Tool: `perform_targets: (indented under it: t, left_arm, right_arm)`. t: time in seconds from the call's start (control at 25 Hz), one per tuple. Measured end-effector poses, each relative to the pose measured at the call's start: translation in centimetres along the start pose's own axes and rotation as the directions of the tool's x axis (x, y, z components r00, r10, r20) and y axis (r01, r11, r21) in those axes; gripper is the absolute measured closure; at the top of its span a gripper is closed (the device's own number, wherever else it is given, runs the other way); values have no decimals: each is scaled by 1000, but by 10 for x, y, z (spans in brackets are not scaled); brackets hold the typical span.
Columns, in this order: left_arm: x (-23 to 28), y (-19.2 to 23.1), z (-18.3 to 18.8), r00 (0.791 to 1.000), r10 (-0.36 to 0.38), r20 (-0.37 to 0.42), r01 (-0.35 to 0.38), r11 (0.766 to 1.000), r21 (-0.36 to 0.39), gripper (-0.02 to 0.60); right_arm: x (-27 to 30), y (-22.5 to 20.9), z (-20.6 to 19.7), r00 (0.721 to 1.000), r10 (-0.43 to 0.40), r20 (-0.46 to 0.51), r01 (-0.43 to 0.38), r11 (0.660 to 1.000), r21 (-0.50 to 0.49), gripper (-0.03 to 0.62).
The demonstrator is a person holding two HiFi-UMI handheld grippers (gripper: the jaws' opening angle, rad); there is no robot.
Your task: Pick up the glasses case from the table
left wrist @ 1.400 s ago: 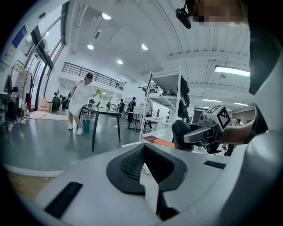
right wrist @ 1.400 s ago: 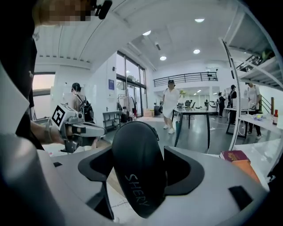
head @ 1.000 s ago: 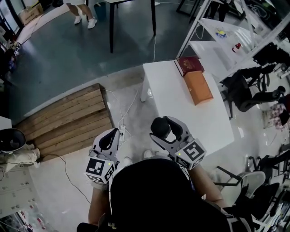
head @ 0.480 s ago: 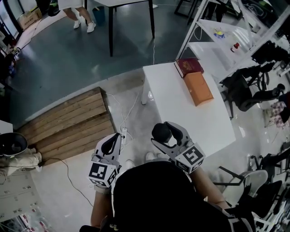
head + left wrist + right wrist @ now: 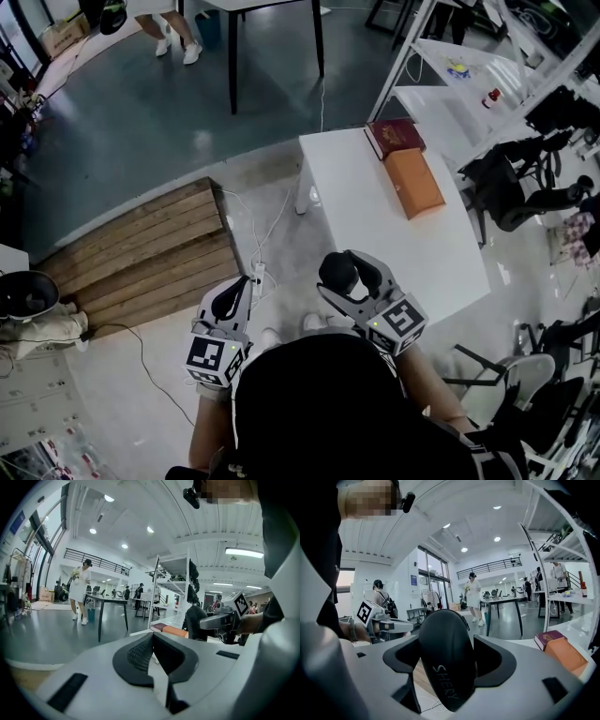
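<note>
Seemingly stiff and light, the glasses case (image 5: 446, 654) was pinched mid-body by the right claw (image 5: 352, 275); the left claw (image 5: 153, 652) was pressed together.

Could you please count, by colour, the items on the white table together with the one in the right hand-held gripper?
Dark red book: 1
Orange box: 1
Black glasses case: 1
Total: 3

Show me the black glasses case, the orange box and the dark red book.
black oval glasses case (image 5: 446, 660), right gripper view, middle of its shell.
orange rectangular box (image 5: 413, 183), head view, centre of its top face.
dark red book (image 5: 395, 137), head view, centre of its cover.
</note>
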State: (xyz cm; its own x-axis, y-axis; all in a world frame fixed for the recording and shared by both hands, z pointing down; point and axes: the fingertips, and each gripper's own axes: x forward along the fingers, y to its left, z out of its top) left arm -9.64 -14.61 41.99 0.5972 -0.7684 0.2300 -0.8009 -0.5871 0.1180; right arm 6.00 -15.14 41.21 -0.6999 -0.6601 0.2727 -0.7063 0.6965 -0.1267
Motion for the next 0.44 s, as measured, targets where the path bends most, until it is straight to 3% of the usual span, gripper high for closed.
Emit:
perform_targets:
  t: [0.44]
  left_arm:
    - [-1,0,-3,1000,7,-7,-7,1000,0,563]
  right_arm:
    - [4,-2,6,1000,-2,12,2,1000,3,230]
